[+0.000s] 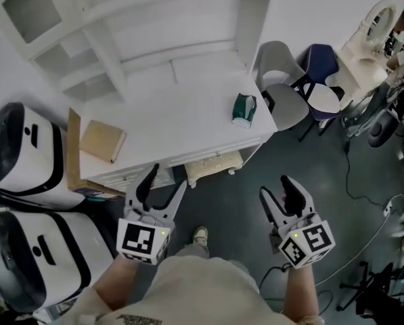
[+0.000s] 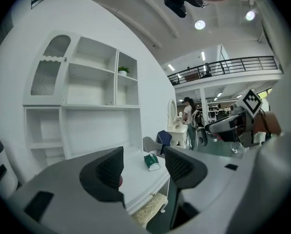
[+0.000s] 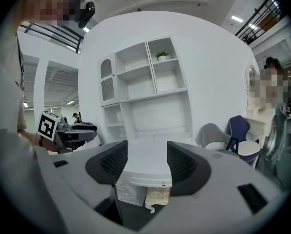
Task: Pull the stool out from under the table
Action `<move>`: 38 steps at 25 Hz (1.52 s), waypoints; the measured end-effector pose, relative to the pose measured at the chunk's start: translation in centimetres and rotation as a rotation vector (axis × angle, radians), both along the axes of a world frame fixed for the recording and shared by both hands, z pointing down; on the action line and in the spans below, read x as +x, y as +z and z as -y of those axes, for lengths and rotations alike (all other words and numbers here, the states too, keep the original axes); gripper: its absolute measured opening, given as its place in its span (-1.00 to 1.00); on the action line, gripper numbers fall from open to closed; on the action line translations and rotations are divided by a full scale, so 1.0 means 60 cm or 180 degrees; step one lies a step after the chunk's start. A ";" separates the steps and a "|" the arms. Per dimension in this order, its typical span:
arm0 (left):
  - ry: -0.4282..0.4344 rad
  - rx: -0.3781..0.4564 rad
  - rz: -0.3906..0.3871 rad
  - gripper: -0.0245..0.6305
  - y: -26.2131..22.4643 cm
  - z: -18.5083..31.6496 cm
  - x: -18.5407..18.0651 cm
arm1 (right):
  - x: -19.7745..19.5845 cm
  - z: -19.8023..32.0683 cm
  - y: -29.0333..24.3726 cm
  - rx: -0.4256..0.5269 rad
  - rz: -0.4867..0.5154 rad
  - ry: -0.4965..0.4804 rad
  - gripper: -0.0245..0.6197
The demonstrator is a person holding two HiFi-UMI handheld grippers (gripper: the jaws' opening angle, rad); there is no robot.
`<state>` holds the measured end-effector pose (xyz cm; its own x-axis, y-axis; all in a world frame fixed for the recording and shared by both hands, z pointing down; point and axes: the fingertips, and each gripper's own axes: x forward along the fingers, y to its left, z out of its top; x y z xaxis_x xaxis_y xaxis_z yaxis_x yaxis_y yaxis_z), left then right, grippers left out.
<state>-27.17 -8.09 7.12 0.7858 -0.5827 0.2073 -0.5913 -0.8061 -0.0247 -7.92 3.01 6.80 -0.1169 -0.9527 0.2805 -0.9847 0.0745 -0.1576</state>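
Stool (image 1: 214, 166) under table (image 1: 181, 124) looks light, stiff-framed, padded top; grab its near edge. Left gripper (image 1: 166, 185), right gripper (image 1: 277, 189) half open, empty.

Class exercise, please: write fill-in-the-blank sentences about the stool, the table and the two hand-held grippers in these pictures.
The cushioned stool is tucked ____ the white table.
The left hand-held gripper and right hand-held gripper each hold ____.
The packet on the table is ____ in colour.
Missing words: under; nothing; green.

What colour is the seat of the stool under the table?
The stool seat is cream; the head view shows it best.
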 end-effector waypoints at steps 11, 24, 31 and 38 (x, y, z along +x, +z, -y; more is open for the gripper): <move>-0.0155 -0.0055 0.0151 -0.12 0.025 0.044 0.062 | 0.083 0.073 0.028 -0.0018 0.0053 -0.0103 -0.16; -0.0768 -0.0062 0.0244 -0.12 0.020 0.041 0.153 | 0.198 0.126 0.050 -0.0169 0.0051 -0.0733 -0.16; -0.1024 -0.0147 0.0272 -0.12 0.030 0.022 0.181 | 0.236 0.131 0.053 -0.0242 0.0074 -0.0965 -0.16; -0.1162 -0.0246 0.0344 -0.12 0.063 0.002 0.171 | 0.236 0.137 0.087 -0.0326 0.0177 -0.1089 -0.17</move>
